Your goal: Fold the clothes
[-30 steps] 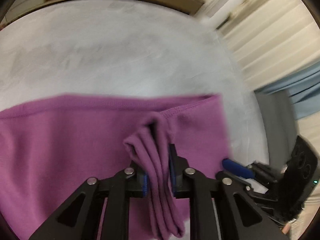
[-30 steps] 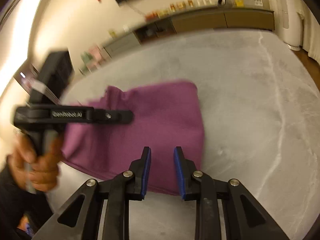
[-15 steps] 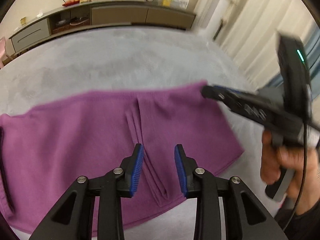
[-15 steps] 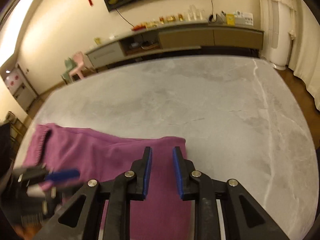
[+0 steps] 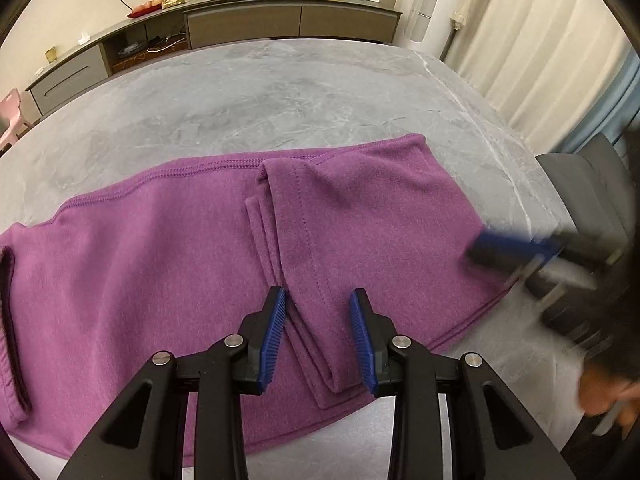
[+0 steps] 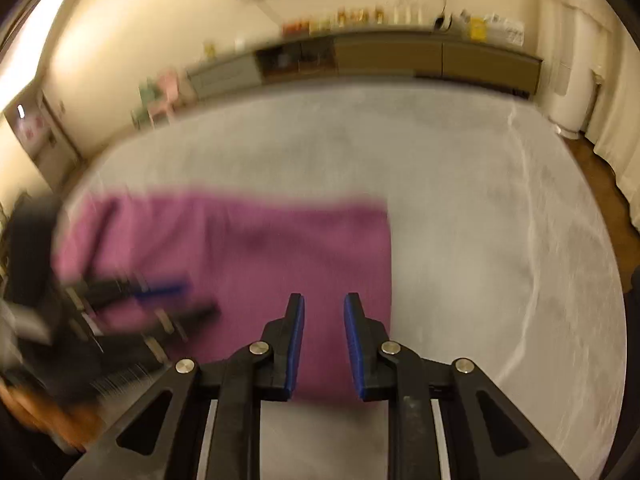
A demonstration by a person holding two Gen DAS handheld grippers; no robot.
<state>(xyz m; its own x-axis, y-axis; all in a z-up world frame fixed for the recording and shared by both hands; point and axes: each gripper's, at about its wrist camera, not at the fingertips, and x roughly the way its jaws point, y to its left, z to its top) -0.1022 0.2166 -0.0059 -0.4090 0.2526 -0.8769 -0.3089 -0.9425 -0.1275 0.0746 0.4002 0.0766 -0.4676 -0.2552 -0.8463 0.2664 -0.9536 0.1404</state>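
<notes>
The purple garment lies spread flat on the grey desk, its hemmed edge toward the far side. A sleeve is laid back over the body as a narrow strip running from the far hem toward the near edge, so one inward fold looks done. The rest seems still to come: the body is at full width, with no cross fold yet, and the dark-trimmed opening at the left edge lies unfolded.

The left gripper hangs just over the near end of the sleeve; its jaws have just been opening and now stand apart, the strip between them but not pinched. The right gripper is also apart and empty, above the garment's near right corner, blurred in both views.

No container is on the desk; the far sideboard carries small items too distant to name.
</notes>
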